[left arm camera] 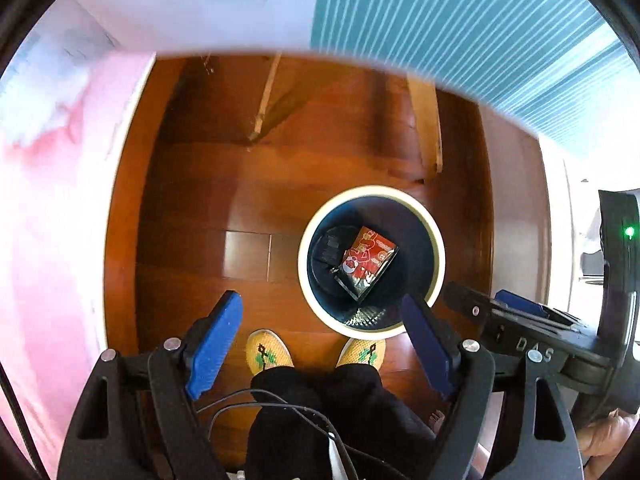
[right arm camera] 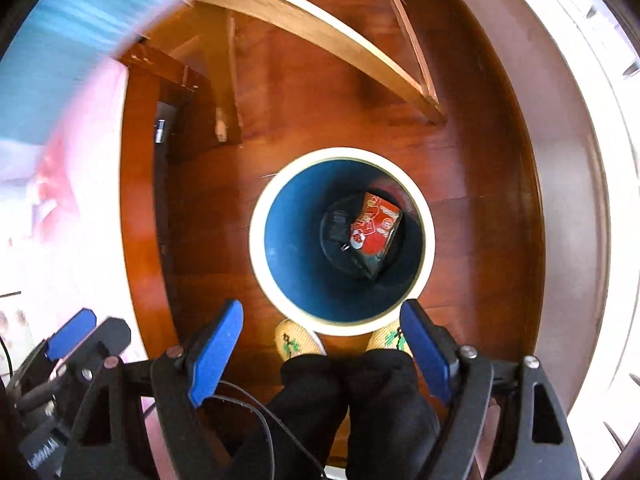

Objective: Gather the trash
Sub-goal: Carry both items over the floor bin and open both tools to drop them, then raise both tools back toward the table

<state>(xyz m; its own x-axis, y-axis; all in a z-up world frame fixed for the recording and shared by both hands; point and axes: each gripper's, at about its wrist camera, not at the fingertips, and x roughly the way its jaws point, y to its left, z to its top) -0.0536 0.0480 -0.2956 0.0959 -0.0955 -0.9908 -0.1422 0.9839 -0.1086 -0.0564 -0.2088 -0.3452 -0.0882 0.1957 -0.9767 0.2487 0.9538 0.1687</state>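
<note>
A round bin with a white rim (left arm camera: 436,240) and a dark blue inside stands on the wooden floor, seen from above; it also shows in the right wrist view (right arm camera: 258,248). A red printed packet (left arm camera: 368,258) lies at its bottom next to a dark flat item (left arm camera: 330,250); the packet (right arm camera: 374,226) shows in the right wrist view too. My left gripper (left arm camera: 322,324) is open and empty, above the bin's near-left side. My right gripper (right arm camera: 322,328) is open and empty, above the bin's near edge. The right gripper's body (left arm camera: 532,332) shows at the right of the left wrist view.
The person's yellow slippers (left arm camera: 269,350) (right arm camera: 298,344) and black trouser legs stand right at the bin's near side. Wooden table legs (right arm camera: 328,28) rise behind the bin. A pink cloth (left arm camera: 48,200) hangs at the left and a teal striped cloth (left arm camera: 460,20) at the top.
</note>
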